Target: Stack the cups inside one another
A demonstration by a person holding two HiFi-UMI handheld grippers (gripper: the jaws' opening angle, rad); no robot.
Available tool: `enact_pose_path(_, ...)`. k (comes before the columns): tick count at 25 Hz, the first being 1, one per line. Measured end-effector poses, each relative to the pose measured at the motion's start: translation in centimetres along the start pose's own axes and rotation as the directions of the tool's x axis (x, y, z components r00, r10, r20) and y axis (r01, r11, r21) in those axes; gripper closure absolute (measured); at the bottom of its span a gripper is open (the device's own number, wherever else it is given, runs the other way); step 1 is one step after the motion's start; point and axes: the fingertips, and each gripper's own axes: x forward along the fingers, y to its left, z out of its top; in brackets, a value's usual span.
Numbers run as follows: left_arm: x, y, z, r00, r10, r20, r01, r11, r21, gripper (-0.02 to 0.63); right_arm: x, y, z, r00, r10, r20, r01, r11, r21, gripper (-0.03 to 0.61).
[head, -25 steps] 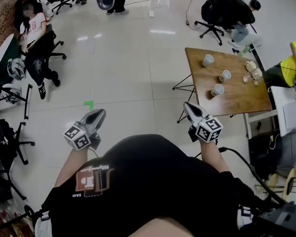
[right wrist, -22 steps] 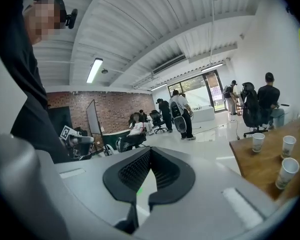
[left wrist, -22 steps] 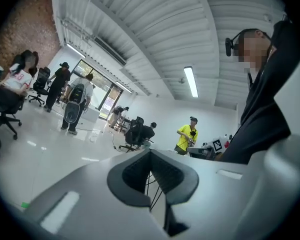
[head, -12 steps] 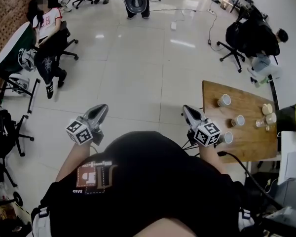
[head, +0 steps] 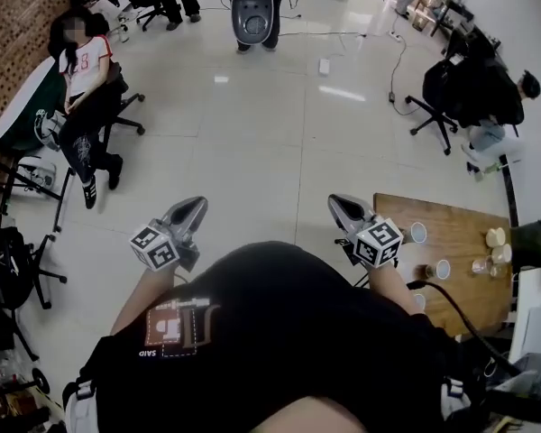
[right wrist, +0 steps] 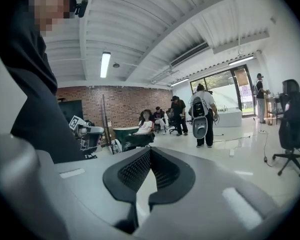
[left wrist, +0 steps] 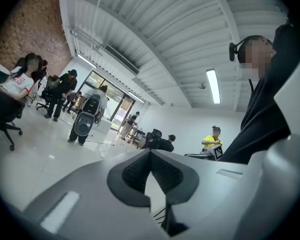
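Several white cups [head: 418, 233] stand apart on a brown wooden table [head: 460, 233] at the right edge of the head view; one cup [head: 443, 269] is near the table's middle and two paler cups [head: 498, 238] sit at its far side. My left gripper [head: 198, 204] [left wrist: 150, 151] is held out over the bare floor, shut with nothing in it. My right gripper [head: 335, 201] [right wrist: 150, 149] is also shut and holds nothing; it is left of the table's corner. Both point away from the cups, toward the room.
A person sits on a chair [head: 86, 70] at the left among desks and office chairs. A person with a white pod-shaped machine [head: 252, 12] stands ahead. Another person sits on an office chair [head: 473, 84] at upper right. A cable [head: 392, 57] lies on the shiny floor.
The head view has swung and moved on: the table with the cups slid from the upper right down to the right edge. Both grippers stayed shut and kept their places in front of the body.
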Motion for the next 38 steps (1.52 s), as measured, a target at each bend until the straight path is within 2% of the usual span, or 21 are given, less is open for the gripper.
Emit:
enact_pose_path(4, 2.8, 3.7, 1.6, 0.996, -0.076, -0.034, 0.076, 0.997, 0.003, 0.612, 1.8, -1.9, 0.8, 0.995, -0.099, 0.017, 0.098, 0.994, 0.049, 0.565)
enact_pose_path(8, 4.3, 7.3, 3.1, 0.978, -0.174, -0.119, 0.177, 0.984, 0.021, 0.612, 3.2, -1.7, 1.2, 0.977, -0.211, 0.031, 0.208, 0.975, 0.085, 0.565)
enact_pose_path(11, 6.8, 8.7, 3.6, 0.945, -0.279, -0.170, 0.283, 0.959, 0.001, 0.612, 2.9, -1.6, 1.0, 0.946, -0.323, 0.022, 0.318, 0.941, 0.115, 0.565)
enact_pose_path(14, 10.2, 8.2, 2.7, 0.887, -0.394, -0.241, 0.400, 0.916, -0.028, 0.612, 0.7, -1.7, 0.1, 0.899, -0.438, 0.007, 0.431, 0.888, 0.159, 0.565)
enact_pose_path(17, 14.2, 5.6, 0.4, 0.805, -0.507, -0.310, 0.509, 0.857, -0.080, 0.612, -4.0, -1.5, -1.8, 0.825, -0.564, -0.011, 0.553, 0.804, 0.217, 0.565)
enact_pose_path(20, 18.6, 0.0, -2.8, 0.694, -0.616, -0.373, 0.623, 0.773, -0.118, 0.612, -11.0, -0.4, -4.3, 0.728, -0.686, -0.010, 0.664, 0.701, 0.261, 0.565)
enact_pose_path(22, 21.3, -5.0, -4.9, 0.624, -0.681, -0.384, 0.693, 0.709, -0.130, 0.612, -16.2, 0.0, -6.0, 0.670, -0.742, -0.007, 0.715, 0.643, 0.272, 0.565)
enact_pose_path(25, 25.1, -13.9, -7.2, 0.546, -0.737, -0.398, 0.762, 0.635, -0.130, 0.612, -24.4, -0.1, -8.1, 0.590, -0.807, -0.006, 0.772, 0.562, 0.297, 0.565)
enact_pose_path(30, 30.0, -27.2, -11.2, 0.395, -0.808, -0.438, 0.852, 0.500, -0.155, 0.612, -35.9, -0.1, -10.8, 0.463, -0.886, 0.001, 0.833, 0.436, 0.339, 0.565)
enact_pose_path(32, 31.5, -31.4, -12.8, 0.320, -0.831, -0.456, 0.880, 0.439, -0.182, 0.612, -39.6, -0.1, -11.7, 0.398, -0.917, -0.004, 0.856, 0.370, 0.362, 0.565)
enact_pose_path(35, 33.0, -36.4, -15.1, 0.187, -0.849, -0.495, 0.916, 0.333, -0.225, 0.612, -43.3, 0.8, -13.0, 0.297, -0.955, -0.016, 0.878, 0.266, 0.398, 0.565)
enact_pose_path(38, 35.4, -39.5, -16.9, 0.080, -0.863, -0.499, 0.929, 0.246, -0.277, 0.612, -45.1, 1.0, -14.4, 0.207, -0.977, -0.053, 0.886, 0.164, 0.434, 0.565)
